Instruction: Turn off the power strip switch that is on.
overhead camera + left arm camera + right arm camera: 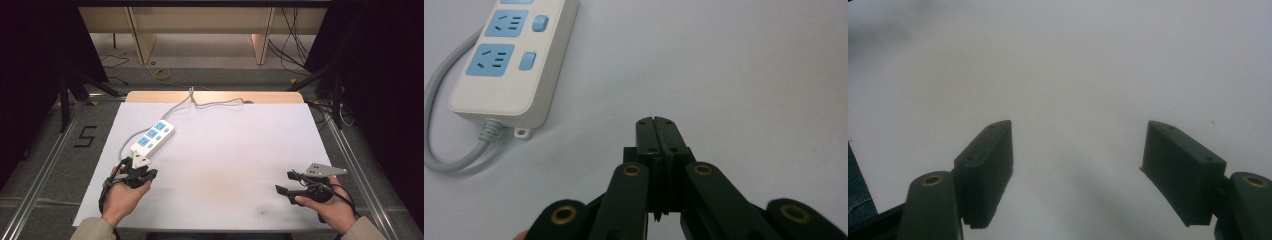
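Near the front edge of a white surface (225, 165), a person's two hands each held a set of black tongs. Left tongs (657, 123) were pressed together with nothing between them, their tips resting low over the bare sheet, as the left gripper view showed. From the high view, those left tongs (141, 162) sat just short of a white power strip (153, 136), pointing toward its near end. Right tongs (1076, 160) stood spread wide and empty above plain white sheet; in the high view the right tongs (285, 182) pointed toward the middle of the surface, well apart from the strip. That power strip (511, 55), with blue sockets and blue switches, lay flat on the left half of the surface, angled away toward the far side. Its grey cord (200, 104) left the near end, looped round beside the strip (444, 125) and ran off over the far edge. Beyond the surface were wooden furniture legs and loose cables on the floor.
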A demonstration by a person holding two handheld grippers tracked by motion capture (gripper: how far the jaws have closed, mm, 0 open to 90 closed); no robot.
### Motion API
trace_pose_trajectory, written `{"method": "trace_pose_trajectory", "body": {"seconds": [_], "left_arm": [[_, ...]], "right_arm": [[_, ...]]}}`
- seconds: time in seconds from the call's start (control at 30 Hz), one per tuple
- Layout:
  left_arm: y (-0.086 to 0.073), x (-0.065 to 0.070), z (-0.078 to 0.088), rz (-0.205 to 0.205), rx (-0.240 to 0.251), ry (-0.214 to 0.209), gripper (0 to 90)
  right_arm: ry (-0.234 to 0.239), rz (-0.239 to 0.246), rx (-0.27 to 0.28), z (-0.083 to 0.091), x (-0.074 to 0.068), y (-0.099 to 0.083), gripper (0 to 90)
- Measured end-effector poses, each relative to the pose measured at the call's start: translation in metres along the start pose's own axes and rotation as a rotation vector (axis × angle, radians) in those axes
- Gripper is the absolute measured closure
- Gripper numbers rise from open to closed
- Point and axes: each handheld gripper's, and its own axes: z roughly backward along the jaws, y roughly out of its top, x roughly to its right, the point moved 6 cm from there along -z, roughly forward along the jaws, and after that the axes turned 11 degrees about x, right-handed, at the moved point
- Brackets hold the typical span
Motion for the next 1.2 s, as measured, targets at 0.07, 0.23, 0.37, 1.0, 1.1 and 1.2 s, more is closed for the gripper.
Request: {"method": "trace_pose_trajectory", "body": {"seconds": [0.07, 0.23, 0.37, 1.0, 1.1, 1.2], "left_arm": [[0.000, -0.002, 0.000, 0.005, -0.001, 0.005, 89.8], [0.002, -0.007, -0.001, 0.016, -0.003, 0.016, 89.8], [0.003, -0.011, -0.002, 0.022, 0.001, 0.029, 89.8], [0.009, -0.028, -0.008, 0.026, -0.010, 0.072, 89.8], [0.011, -0.031, -0.009, 0.029, -0.014, 0.078, 89.8], [0.011, -0.033, -0.010, 0.034, -0.017, 0.083, 89.8]], "right_arm": [[0.000, 0.000, 0.000, 0.000, 0.000, 0.000, 29.0], [0.000, 0.000, 0.000, 0.000, 0.000, 0.000, 29.0], [-0.001, -0.001, 0.000, 0.000, 0.000, 0.000, 29.0], [-0.003, -0.002, -0.002, 0.000, 0.001, 0.000, 29.2], [-0.003, -0.002, -0.002, 0.000, 0.001, 0.000, 29.2], [-0.004, -0.002, -0.003, 0.000, 0.001, 0.000, 29.2]]}}
